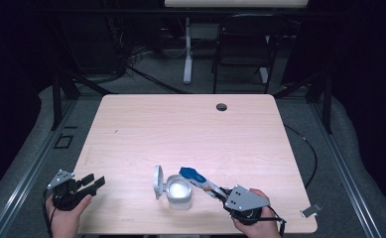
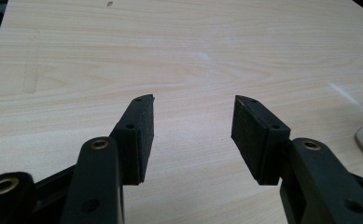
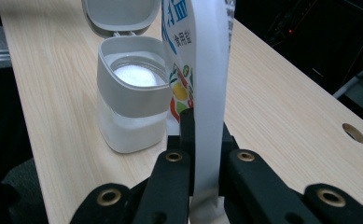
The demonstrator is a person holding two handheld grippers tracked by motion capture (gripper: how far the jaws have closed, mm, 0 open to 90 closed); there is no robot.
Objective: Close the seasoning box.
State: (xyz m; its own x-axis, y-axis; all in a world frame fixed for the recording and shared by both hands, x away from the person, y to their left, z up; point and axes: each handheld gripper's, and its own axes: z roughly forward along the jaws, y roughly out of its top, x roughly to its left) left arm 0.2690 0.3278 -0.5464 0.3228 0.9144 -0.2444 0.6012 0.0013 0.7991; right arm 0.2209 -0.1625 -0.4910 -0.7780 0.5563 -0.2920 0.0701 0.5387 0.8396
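Left hand-held gripper (image 1: 92, 184): I have it resting at the near left corner of the tabletop, jaws spread wide with nothing between the pads (image 2: 142, 140). It sits well apart from the work.

Jar (image 1: 179, 192): a small pale container with its hinged lid (image 1: 158, 181) flipped up on the left side. White powder, salt by the look of it, fills much of it. It stands near the front edge, between my two hands.

Bag (image 1: 196, 178): a white pouch with a blue top end, tilted over the jar's right rim, mouth towards the opening.

Right hand-held gripper (image 1: 223, 193): clamped tight on the bag's lower end; in the right gripper view the pouch (image 3: 202, 84) rises straight from between the jaws, just beside the jar (image 3: 132, 100).

Step in hand: I judge this to be the pour, refilling the jar from the bag.

Next move: I'd tip the bag's mouth squarely over the opening and keep the tilt gentle, or powder will spill on the wood. The free gripper could steady the jar.

Tabletop (image 1: 190, 129): light wood grain, with a cable hole (image 1: 222, 106) at the far edge.

Room: dark, grey floor, a black chair (image 1: 243, 47) and a white table leg (image 1: 187, 49) beyond.
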